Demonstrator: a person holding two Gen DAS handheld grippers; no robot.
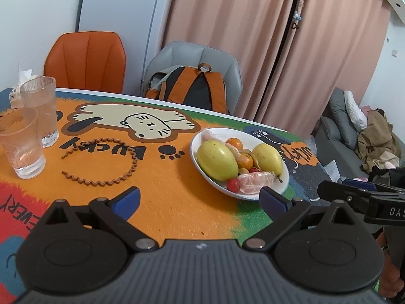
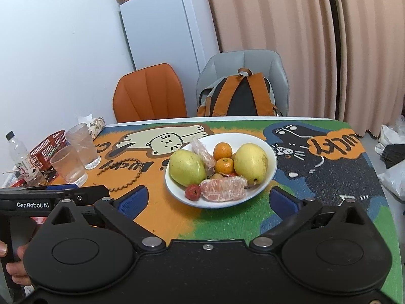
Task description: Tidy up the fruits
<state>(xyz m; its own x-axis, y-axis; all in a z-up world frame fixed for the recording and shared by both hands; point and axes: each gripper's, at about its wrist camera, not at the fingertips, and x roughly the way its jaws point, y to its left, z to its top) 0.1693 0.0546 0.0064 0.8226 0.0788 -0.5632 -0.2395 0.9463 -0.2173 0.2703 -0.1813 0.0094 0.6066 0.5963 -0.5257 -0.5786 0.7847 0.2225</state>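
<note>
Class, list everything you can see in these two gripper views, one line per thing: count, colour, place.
bowl: 1, white, table centre
large fruits: 2, yellow-green, in bowl
oranges: 2, orange, in bowl between large fruits
wrapped pieces: 2, pinkish, in bowl
small red fruit: 1, bowl's near rim
glasses: 2, clear, table left
wavy band: 1, brown, beside glasses
basket: 1, red, far left
bottle: 1, clear, black cap, far left
table: 1, cartoon-cat print
chairs: 2, orange and grey, behind table
backpack: 1, orange-black, on grey chair
fridge: 1, white, back wall
left gripper: open, empty
right gripper: open, empty
</note>
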